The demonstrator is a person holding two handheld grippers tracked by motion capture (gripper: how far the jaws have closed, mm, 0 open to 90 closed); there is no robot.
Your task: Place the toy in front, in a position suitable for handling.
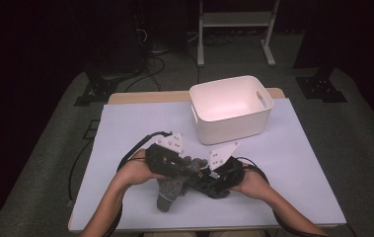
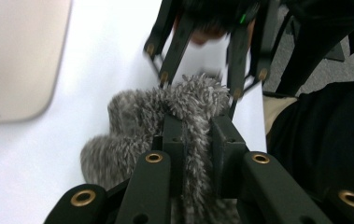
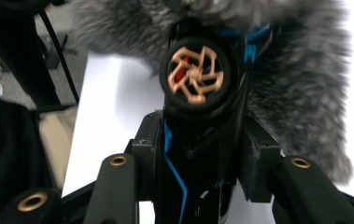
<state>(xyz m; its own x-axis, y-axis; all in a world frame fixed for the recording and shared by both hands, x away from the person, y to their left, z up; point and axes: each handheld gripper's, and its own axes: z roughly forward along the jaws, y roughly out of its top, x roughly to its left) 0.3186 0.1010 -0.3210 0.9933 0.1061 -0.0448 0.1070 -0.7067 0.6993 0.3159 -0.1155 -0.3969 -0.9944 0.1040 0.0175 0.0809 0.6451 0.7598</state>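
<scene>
While both hands meet low over the table (image 1: pixel 125 128), the left gripper (image 2: pixel 197 135) pinches a fluffy grey cover (image 2: pixel 137 126); the right gripper (image 3: pixel 198 154) clamps a black microphone (image 3: pixel 197 74), its body hidden inside the fluff; beyond them stands a white bin (image 1: pixel 231 108), its floor partly hidden.

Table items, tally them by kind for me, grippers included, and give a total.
White bin: 1
Grey fuzzy cover: 1
Black device with round copper-coloured end: 1
Hand-held grippers: 2, left gripper, right gripper
Total: 5
</scene>
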